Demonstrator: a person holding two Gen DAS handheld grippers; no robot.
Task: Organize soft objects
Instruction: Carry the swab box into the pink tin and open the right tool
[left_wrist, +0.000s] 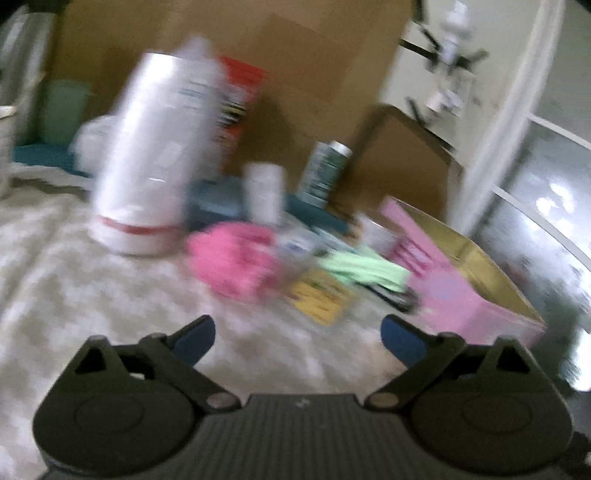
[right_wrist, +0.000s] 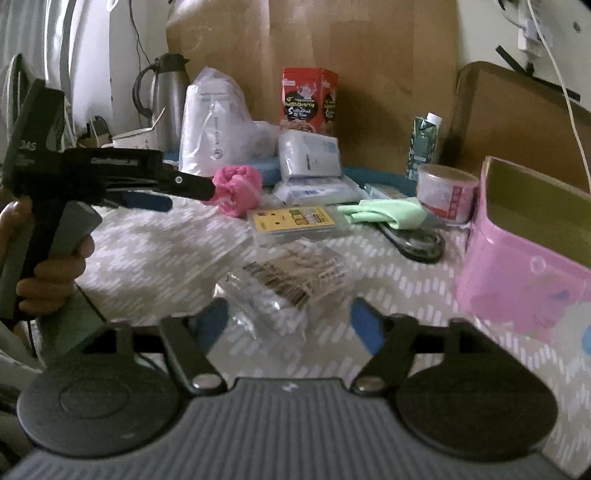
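A rolled pink towel lies on the patterned cloth, blurred in the left wrist view. A folded light green cloth lies right of it, also in the left wrist view. A pink open box stands at the right, also in the left wrist view. My left gripper is open and empty, short of the towel; the right wrist view shows it with its tips just left of the towel. My right gripper is open and empty over a clear plastic packet.
A white bag, a red tin, tissue packs, a yellow card box, a round tub, a green carton and a kettle crowd the back. Cardboard stands behind. A tall white container stands left.
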